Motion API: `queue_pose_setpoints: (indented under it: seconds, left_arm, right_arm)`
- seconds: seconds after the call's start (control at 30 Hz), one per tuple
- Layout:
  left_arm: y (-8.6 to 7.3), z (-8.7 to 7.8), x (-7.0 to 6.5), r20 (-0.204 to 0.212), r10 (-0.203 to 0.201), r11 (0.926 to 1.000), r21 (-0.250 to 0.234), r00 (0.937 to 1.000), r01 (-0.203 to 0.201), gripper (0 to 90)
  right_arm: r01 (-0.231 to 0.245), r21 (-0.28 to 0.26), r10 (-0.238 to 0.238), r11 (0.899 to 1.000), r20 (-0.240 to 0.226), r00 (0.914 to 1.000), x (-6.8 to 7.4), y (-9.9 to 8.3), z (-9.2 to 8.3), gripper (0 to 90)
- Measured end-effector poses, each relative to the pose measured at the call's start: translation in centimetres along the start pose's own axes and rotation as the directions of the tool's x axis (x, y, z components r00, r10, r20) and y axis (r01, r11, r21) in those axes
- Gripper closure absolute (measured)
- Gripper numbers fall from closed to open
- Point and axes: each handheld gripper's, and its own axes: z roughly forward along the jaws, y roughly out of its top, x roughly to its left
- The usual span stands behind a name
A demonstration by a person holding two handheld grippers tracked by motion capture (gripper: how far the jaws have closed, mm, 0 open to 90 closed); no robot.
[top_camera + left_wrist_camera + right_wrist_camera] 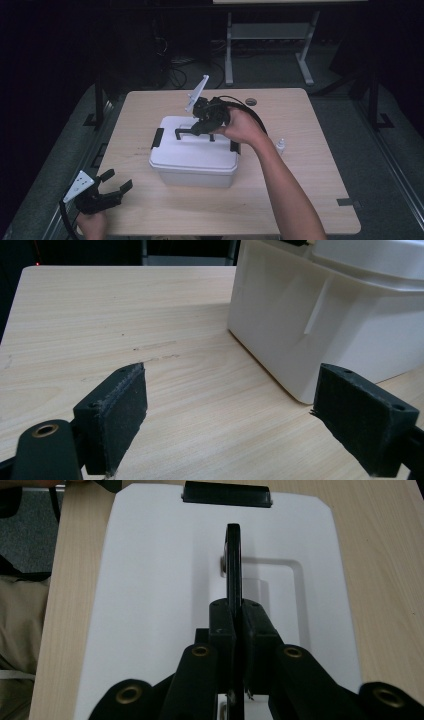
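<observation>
Here the handle (233,562) stands upright on the middle of the lid (150,580), and the right claw (234,617) has it pinched between its pads, jaws drawn in tight on the thin black bar just ahead of them. In the high view the same claw (200,126) reaches in from the far right over the white box (192,167), the hand (240,125) behind it. Beyond the handle, at the lid's far end from the claw, a black latch (226,493) sits against the rim; whether it is fastened I cannot tell. The box rests mid-table (300,150), with a small white bottle (281,146) off to the right of the gripping hand. The left claw (114,181) waits near the front left corner, jaws wide and holding nothing, the box's side wall (320,325) just ahead of its right pad. I judge the step to be the grasp on the handle, made and ready; next comes a steady, straight lift, which needs the latches free if only the lid is to rise, and the idle claw could brace the box
</observation>
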Motion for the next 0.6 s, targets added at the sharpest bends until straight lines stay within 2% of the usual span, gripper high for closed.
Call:
queue_pose_setpoints:
  seconds: [0.33, 0.6]
  left_arm:
    - [0.0, 0.1, 0.0, 0.002, -0.004, 1.0000, -0.002, 1.0000, 0.004, 13.0]
    - [0.0, 0.0, 0.1, 0.002, -0.011, 0.9999, -0.007, 0.9999, 0.011, 13.0]
  right_arm:
    - [-0.008, -0.029, 0.009, 1.000, 0.011, 0.9999, 0.3, -0.1, -1.4, 84.7]
    - [0.006, -0.034, -0.005, 0.999, 0.028, 0.9996, 1.1, 0.1, -3.1, 84.7]
